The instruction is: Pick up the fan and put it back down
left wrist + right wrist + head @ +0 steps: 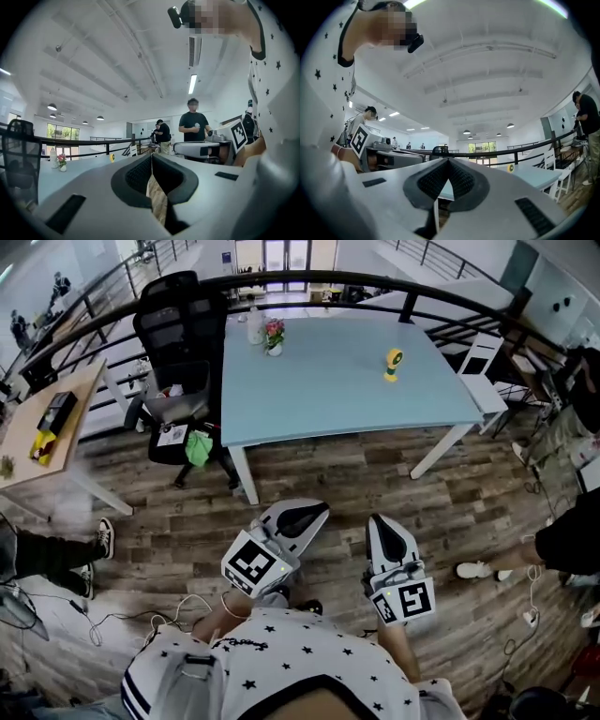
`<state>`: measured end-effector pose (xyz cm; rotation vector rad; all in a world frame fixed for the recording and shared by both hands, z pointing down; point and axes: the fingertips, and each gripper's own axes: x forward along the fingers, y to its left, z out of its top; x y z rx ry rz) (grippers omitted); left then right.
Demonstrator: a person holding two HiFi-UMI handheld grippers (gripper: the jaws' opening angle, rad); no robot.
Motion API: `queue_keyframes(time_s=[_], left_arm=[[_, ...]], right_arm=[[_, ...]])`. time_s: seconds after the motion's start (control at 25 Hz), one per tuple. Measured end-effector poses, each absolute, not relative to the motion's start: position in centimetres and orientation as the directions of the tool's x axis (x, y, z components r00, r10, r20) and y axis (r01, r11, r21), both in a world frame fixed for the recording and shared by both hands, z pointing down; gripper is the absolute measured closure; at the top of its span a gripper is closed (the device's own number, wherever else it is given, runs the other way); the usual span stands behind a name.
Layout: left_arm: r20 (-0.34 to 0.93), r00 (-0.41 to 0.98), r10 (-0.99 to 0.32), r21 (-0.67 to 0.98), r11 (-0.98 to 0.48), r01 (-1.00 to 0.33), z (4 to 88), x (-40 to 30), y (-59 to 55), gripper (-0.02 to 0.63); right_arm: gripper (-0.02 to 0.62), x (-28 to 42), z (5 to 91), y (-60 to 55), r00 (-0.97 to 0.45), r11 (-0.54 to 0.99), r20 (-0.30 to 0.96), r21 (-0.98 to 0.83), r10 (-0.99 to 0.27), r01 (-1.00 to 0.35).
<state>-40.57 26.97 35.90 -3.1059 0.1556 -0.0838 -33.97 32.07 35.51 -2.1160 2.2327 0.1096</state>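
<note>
Closest in, the person keeps both tools tucked low against the body, level and pointing at the desk (319, 399). I take that for a resting carry, since nothing is within reach from here. The left tongs (317, 511) are closed tip to tip with nothing between them, and the right tongs (379, 520) are pressed together the same way, empty too. Ahead of them is a stretch of wood floor (328, 474). Loose cables (178, 607) trail off to the person's left, a bystander's shoe (103, 538) sits further that way, and another shoe (473, 569) is out to the right. None of these lies on the straight line forward. An office chair (178, 324) crowds the desk's left corner, so I'd say the front edge is the easy approach. The fan (393, 362), small and yellow, stands toward the right side of the desk, well apart from both tongs, with bare top all round it. Either tool could come at it cleanly, though the right one looks better placed. It would have to open first, and the person would have to step in. A bottle (255, 326) and a flower pot (274, 337) sit just beside each other at the far left, well clear of the fan. Beyond them, a white chair (480, 357) stands by the far right corner and a black railing (328, 279) curves behind everything.
</note>
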Motion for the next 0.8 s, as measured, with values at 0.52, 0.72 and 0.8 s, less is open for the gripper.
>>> queue_keyframes(time_s=[0.52,0.72,0.8], left_arm=[[0.067,0.991,-0.118,-0.043,-0.992,-0.115,35.8,-39.2,28.2,0.577],[0.078,0.99,-0.113,-0.049,-0.993,-0.11,36.1,-38.2,29.3,0.577],[0.07,0.992,-0.109,-0.045,-0.993,-0.106,35.9,-37.8,29.9,0.577]], right_arm=[[0.598,-31.8,35.0,33.0,-0.041,0.044,-0.112,-0.021,-0.993,-0.999],[0.598,-30.6,35.1,34.1,-0.03,0.032,-0.107,-0.019,-0.994,-0.999],[0.598,-30.3,35.3,34.7,-0.022,0.024,-0.102,-0.022,-0.995,-0.999]])
